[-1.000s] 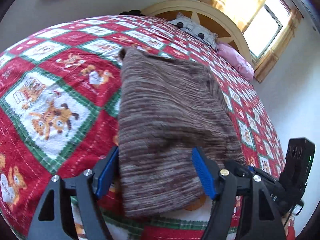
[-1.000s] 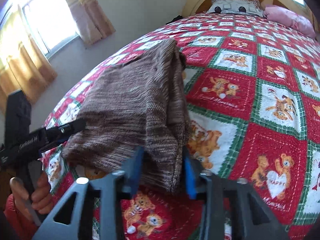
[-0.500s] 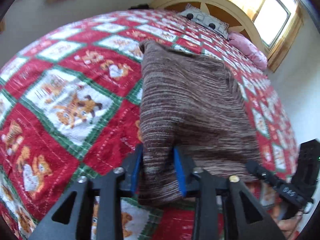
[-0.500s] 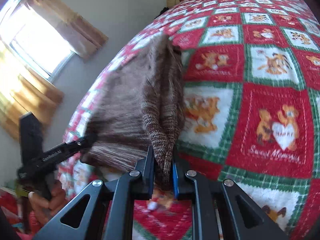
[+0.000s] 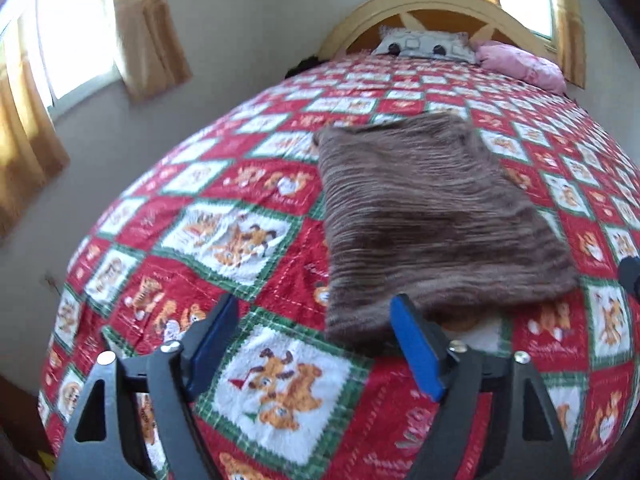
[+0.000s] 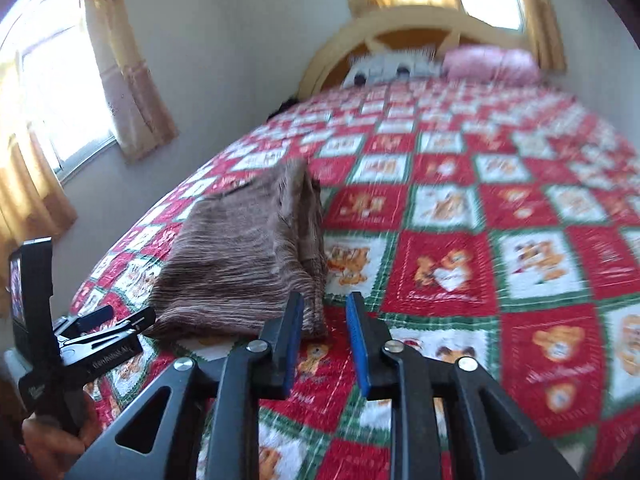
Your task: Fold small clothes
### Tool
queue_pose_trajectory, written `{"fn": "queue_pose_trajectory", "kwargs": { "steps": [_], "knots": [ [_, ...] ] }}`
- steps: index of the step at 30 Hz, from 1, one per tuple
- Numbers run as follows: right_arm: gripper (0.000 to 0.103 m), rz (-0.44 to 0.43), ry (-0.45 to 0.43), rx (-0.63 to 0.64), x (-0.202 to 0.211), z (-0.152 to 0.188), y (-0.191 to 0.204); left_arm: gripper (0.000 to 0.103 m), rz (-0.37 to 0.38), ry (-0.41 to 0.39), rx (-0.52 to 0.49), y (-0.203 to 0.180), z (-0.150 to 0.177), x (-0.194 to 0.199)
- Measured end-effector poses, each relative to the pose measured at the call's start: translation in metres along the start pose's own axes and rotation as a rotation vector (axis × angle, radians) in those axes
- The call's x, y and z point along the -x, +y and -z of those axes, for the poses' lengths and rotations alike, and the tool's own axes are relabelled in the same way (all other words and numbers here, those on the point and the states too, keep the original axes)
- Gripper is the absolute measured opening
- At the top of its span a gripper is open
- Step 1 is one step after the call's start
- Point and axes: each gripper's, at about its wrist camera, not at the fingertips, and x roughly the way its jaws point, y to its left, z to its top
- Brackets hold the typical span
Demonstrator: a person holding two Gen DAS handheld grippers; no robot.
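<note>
We see a brown striped knitted garment (image 5: 436, 220) lying folded into a rough rectangle on the bed, on top of a red, green and white quilt (image 5: 240, 236) printed with teddy bears. Its near edge sits close to the foot of the bed, and its far edge points toward the wooden headboard (image 5: 436, 4), where a grey patterned pillow (image 5: 424, 44) and a pink pillow (image 5: 520, 62) rest side by side. Our left gripper (image 5: 316, 344) hovers just short of the garment's near left corner; its jaws stand wide apart and are opening, with only quilt between them, though the right blue pad overlaps the garment's edge in view. Our right gripper (image 6: 324, 340) sits just beside the garment's near right corner; its jaws are opening with a narrow gap, nothing clamped between them. In the right wrist view the left gripper appears at the lower left, held by a hand (image 6: 48, 444). Curtained windows (image 6: 64, 92) light the room.
</note>
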Motion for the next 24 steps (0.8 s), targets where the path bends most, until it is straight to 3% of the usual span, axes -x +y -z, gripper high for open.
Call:
{"fn": "queue_pose_trajectory", "kwargs": {
  "steps": [2, 3, 5, 9, 14, 17, 22, 24],
  "knots": [
    [0.057, 0.013, -0.033, 0.003, 0.017, 0.003, 0.007, 0.091, 0.003, -0.039, -0.02, -0.006, 0.001, 0.013],
    [0.06, 0.017, -0.046, -0.002, 0.024, 0.004, 0.011, 0.093, 0.002, -0.056, -0.029, -0.007, 0.002, 0.019],
    [0.06, 0.022, -0.051, -0.016, 0.032, 0.006, 0.018, 0.102, 0.005, -0.082, -0.046, -0.009, 0.003, 0.03],
    [0.06, 0.054, -0.029, -0.038, 0.043, 0.011, 0.026, 0.103, -0.003, -0.151, -0.064, -0.014, 0.01, 0.057],
    [0.06, 0.123, -0.047, -0.038, 0.065, 0.015, 0.031, 0.103, 0.044, -0.164, -0.043, -0.011, 0.016, 0.078],
    [0.061, 0.151, -0.076, -0.012, 0.084, 0.016, 0.037, 0.103, 0.047, -0.157, -0.009, -0.011, 0.013, 0.088],
    [0.062, 0.162, -0.16, 0.034, 0.117, 0.014, 0.048, 0.103, 0.01, -0.21, -0.007, -0.012, 0.016, 0.109],
    [0.071, 0.157, -0.203, 0.041, 0.13, 0.014, 0.05, 0.103, 0.002, -0.238, -0.007, -0.012, 0.017, 0.119]
  ]
}}
